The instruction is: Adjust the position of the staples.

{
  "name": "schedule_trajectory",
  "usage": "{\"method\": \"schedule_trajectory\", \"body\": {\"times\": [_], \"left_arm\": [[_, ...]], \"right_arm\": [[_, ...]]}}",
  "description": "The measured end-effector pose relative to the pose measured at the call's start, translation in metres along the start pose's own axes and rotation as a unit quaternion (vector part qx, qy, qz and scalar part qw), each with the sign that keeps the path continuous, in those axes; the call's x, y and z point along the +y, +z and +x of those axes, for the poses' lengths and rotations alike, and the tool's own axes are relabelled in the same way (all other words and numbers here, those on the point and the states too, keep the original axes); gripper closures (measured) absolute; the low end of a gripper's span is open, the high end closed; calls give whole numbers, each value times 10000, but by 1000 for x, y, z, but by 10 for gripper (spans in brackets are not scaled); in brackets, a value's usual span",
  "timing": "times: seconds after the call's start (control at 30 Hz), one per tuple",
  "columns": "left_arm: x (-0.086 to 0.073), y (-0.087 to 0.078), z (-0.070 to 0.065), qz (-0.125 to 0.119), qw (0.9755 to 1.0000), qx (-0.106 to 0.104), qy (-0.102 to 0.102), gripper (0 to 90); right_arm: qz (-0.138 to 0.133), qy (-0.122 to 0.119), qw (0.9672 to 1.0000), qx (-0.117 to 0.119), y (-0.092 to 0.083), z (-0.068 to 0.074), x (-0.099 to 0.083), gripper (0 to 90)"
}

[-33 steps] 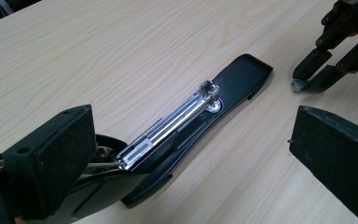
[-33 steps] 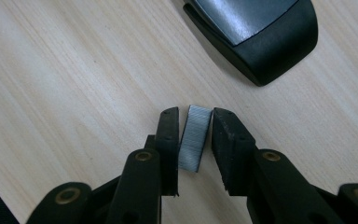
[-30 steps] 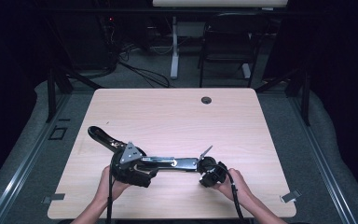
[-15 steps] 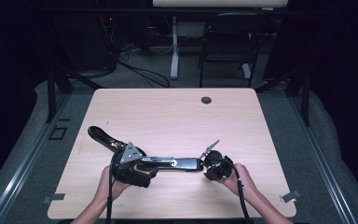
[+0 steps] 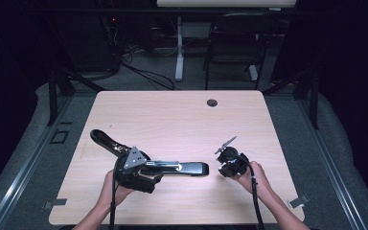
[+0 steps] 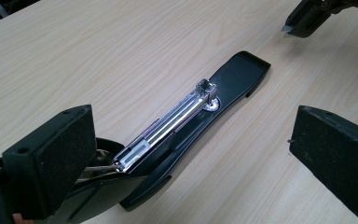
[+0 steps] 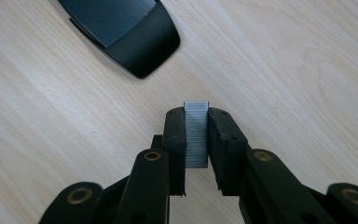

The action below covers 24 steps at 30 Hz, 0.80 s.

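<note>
A black stapler (image 5: 187, 168) lies opened out flat on the wooden table (image 5: 172, 120), its silver staple rail (image 6: 177, 116) facing up and its lid (image 5: 103, 139) folded back to the left. My left gripper (image 5: 151, 171) is open, one jaw on each side of the stapler's hinge end (image 6: 121, 182) without squeezing it. My right gripper (image 5: 223, 167) hovers just right of the stapler's base tip (image 7: 126, 32). It is shut on a short silver strip of staples (image 7: 196, 133), which stands out a little past the fingertips. The right gripper (image 6: 307, 18) also appears at the top right of the left gripper view.
A small round cable hole (image 5: 212, 102) sits near the table's far edge. Bare wood lies behind and to the right of the stapler. A chair (image 5: 235, 43) and cables stand on the floor beyond the table.
My right gripper has drawn back to the right, away from the stapler's base tip, with the staple strip in it. The left gripper and the stapler have stayed put.
</note>
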<state>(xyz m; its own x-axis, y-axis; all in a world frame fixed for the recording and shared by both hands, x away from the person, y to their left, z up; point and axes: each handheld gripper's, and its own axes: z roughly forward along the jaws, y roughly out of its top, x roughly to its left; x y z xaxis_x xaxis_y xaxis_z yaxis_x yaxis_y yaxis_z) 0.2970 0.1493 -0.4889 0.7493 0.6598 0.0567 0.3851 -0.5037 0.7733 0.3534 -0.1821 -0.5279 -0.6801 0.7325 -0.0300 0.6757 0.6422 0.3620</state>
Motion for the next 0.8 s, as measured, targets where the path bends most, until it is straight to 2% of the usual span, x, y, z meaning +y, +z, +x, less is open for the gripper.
{"method": "schedule_trajectory", "body": {"times": [0.1, 0.13, 0.27, 0.4, 0.47, 0.5, 0.6, 0.63, 0.8], "left_arm": [[0, 0, 0, -4, 10000, -9, -25, 5], [0, 0, 1, -6, 10000, -6, -34, 5], [0, -4, 1, -46, 10000, 8, -77, 3], [2, -9, 1, -80, 9999, 102, -99, 3], [2, -11, 1, -78, 9998, 127, -114, 2], [3, -12, 1, -103, 9998, 151, -124, 3], [4, -14, 0, -123, 9997, 171, -158, 2], [5, -15, -1, -137, 9996, 177, -162, 2], [7, -20, -3, -167, 9994, 238, -207, 2]], "right_arm": [[96, 14, 9999, -48, 2, -5, 0, 777], [40, 75, 10000, -5, 3, -6, -1, 777], [157, 46, 9998, -70, 5, -10, -1, 777], [159, 136, 9998, -26, 8, -12, -2, 777], [264, 67, 9996, -91, 8, -13, -1, 776], [241, 109, 9996, -56, 10, -12, -2, 774], [240, 146, 9996, -53, 12, -12, -2, 757], [334, 92, 9994, -50, 11, -13, -2, 750], [306, 87, 9995, -51, 8, -15, -2, 689]]}}
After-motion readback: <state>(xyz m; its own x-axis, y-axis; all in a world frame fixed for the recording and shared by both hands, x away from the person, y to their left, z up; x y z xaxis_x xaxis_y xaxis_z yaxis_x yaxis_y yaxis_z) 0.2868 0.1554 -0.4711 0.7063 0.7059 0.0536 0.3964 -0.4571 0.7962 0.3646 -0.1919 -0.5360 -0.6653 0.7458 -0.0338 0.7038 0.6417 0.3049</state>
